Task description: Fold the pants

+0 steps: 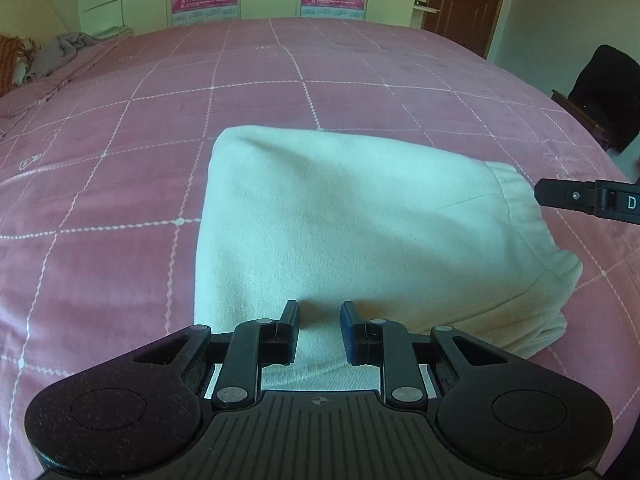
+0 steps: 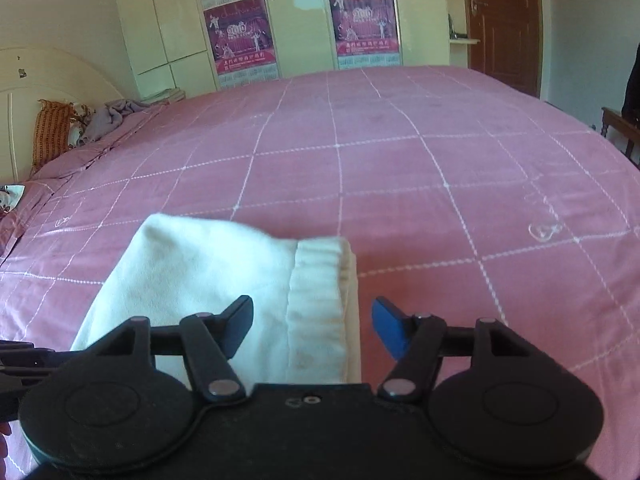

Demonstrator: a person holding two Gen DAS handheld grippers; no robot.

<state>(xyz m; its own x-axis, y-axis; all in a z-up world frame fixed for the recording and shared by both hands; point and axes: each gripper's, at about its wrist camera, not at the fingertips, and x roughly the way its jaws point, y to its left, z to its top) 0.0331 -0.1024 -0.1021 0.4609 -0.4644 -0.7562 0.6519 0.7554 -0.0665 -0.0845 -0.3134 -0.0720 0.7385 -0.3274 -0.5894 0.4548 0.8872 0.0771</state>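
Observation:
The white pants (image 1: 352, 224) lie folded into a compact bundle on the pink checked bedspread (image 1: 120, 140). Their elastic waistband (image 1: 532, 232) is on the right side of the bundle. My left gripper (image 1: 319, 312) is open, its jaws apart over the bundle's near edge, holding nothing. In the right wrist view the pants (image 2: 208, 280) lie at lower left with the waistband (image 2: 316, 308) between the fingers. My right gripper (image 2: 312, 314) is open wide and holds nothing. One right finger (image 1: 576, 196) shows at the right edge of the left wrist view, beside the waistband.
The bedspread (image 2: 440, 168) stretches far beyond the pants. Pillows and a grey cloth (image 2: 112, 116) lie at the headboard on the left. A wardrobe with posters (image 2: 300, 20) and a brown door (image 2: 504, 20) stand behind. A dark chair (image 1: 604, 92) stands at the right.

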